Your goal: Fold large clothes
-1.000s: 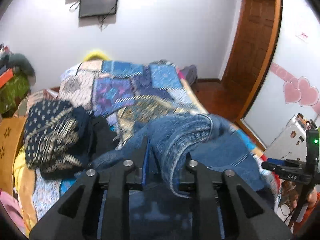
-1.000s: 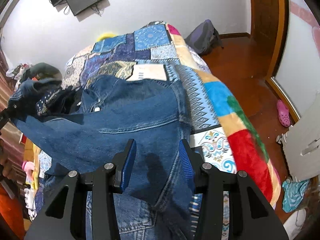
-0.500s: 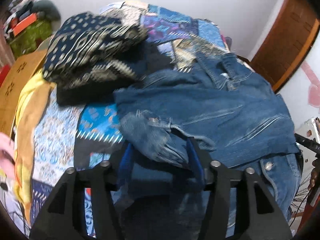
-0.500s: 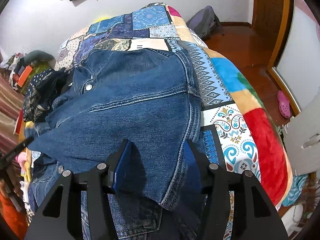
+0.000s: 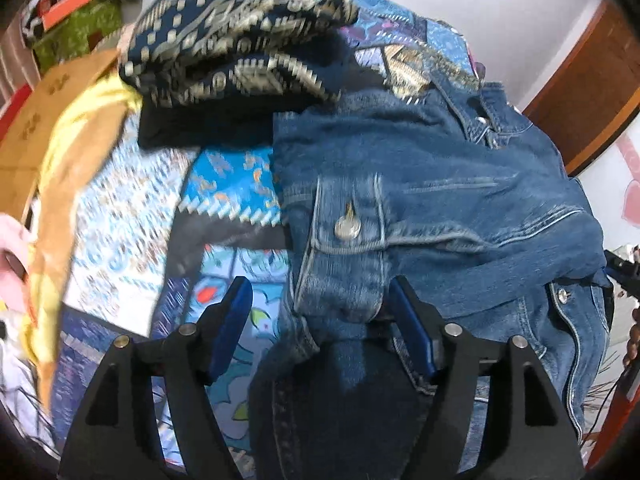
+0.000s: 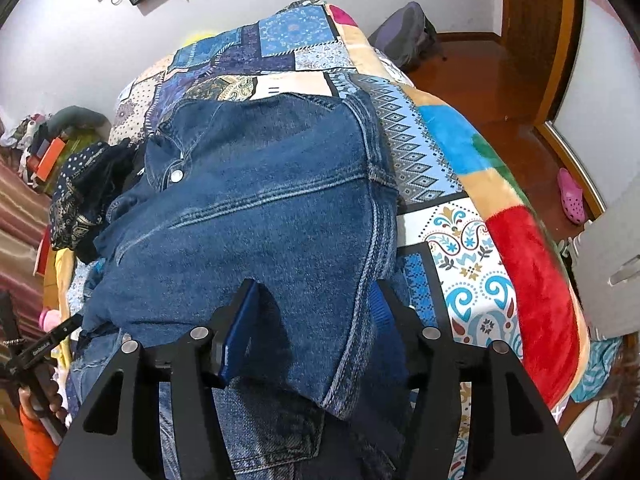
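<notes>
A blue denim jacket (image 5: 432, 184) lies folded over on the patchwork bedspread (image 5: 120, 216); it also shows in the right wrist view (image 6: 256, 216). My left gripper (image 5: 320, 312) is open, its blue pads wide apart, with a buttoned cuff (image 5: 344, 240) of the jacket lying between them. My right gripper (image 6: 316, 312) is open too, its jaws astride the jacket's near hem, the fabric draped loosely between the pads. The jacket's lower layers are hidden under the top fold.
A pile of dark patterned clothes (image 5: 240, 48) lies left of the jacket, also seen in the right wrist view (image 6: 84, 192). The bedspread's right edge (image 6: 532, 264) drops to a wooden floor with a pink shoe (image 6: 570, 196). A bag (image 6: 404, 36) sits by the wall.
Both grippers lowered the jacket's folded half onto the bed and opened, letting go of the denim. The left one swung down from facing the room to over the cuff.
</notes>
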The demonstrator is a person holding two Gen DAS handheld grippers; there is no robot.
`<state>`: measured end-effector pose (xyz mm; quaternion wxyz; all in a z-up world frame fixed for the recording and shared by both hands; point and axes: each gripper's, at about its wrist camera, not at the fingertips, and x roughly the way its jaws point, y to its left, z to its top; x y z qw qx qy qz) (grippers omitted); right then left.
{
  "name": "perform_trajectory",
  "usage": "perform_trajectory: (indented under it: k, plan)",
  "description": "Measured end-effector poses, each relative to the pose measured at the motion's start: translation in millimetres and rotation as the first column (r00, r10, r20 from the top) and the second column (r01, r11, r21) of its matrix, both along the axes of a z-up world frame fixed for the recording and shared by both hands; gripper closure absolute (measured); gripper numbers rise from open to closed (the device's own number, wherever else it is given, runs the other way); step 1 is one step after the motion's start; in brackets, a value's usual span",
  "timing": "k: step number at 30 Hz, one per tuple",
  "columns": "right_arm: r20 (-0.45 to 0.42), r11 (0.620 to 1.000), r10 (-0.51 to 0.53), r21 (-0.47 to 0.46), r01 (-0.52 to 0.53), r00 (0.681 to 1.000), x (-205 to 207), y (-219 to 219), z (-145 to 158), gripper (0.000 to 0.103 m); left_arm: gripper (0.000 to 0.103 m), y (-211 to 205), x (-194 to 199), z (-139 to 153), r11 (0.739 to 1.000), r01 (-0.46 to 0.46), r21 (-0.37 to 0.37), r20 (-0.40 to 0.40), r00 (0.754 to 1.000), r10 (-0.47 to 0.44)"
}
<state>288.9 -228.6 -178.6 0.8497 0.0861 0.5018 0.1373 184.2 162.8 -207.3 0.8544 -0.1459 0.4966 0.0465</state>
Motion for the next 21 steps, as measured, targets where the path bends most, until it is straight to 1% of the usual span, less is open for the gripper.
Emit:
perform_trajectory:
  k: [6,10,13,16,19,21]
  plan:
    - [0.032,1.000,-0.010,0.018,0.009,0.999,12.6,-5.1,14.6,0.049,0.033,16.2,13.1,30.2,1.000,-0.019,0.020,0.077,0.997,0.018]
    - [0.051,1.000,-0.023,0.019,0.022,0.998,26.5,-8.6,22.7,0.049,0.033,31.2,33.7,34.2,0.999,-0.044,0.014,0.081,0.996,0.042]
    - [0.057,1.000,-0.022,0.011,0.022,0.998,37.1,-8.8,26.7,0.049,0.033,41.8,53.6,26.9,0.999,-0.045,-0.004,0.067,0.997,0.045]
    - [0.080,1.000,-0.011,-0.009,0.012,0.997,46.6,-7.5,31.0,0.049,0.033,48.2,71.2,11.1,0.999,-0.041,-0.024,0.041,0.998,0.042]
    - [0.071,1.000,-0.010,-0.019,0.011,0.997,59.9,-8.2,28.3,0.049,0.033,55.1,87.5,-7.3,0.998,-0.043,-0.054,0.011,0.999,0.043]
    - [0.050,1.000,-0.011,-0.014,0.012,0.999,72.5,-10.3,22.2,0.049,0.033,59.6,100.3,-20.7,0.996,-0.029,-0.083,-0.005,1.000,0.028]
